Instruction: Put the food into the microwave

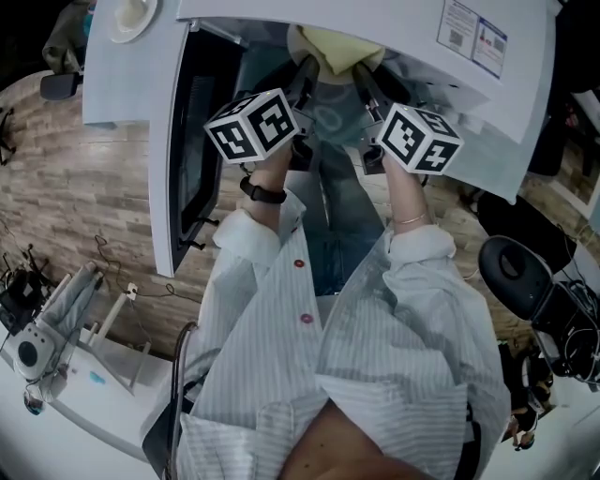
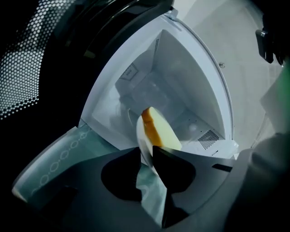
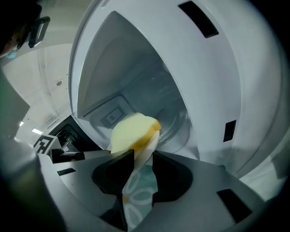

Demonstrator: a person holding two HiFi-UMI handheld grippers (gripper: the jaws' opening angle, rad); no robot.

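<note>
A white plate (image 1: 330, 47) carrying a pale yellow slice of food with an orange crust (image 2: 158, 131) hangs at the mouth of the open white microwave (image 2: 181, 77). My left gripper (image 1: 305, 77) is shut on the plate's left rim (image 2: 144, 147). My right gripper (image 1: 364, 82) is shut on the opposite rim (image 3: 144, 149), with the food (image 3: 131, 131) just beyond its jaws. Both point slightly downward into the cavity. The glass turntable (image 3: 174, 122) shows at the back of the cavity floor. The plate's underside is hidden.
The microwave door (image 1: 178, 141) swings open to the left, beside my left gripper. A teal patterned cloth (image 2: 54, 163) covers the table below the plate. A white dish (image 1: 127, 19) sits at the upper left. An office chair (image 1: 516, 272) stands to the right.
</note>
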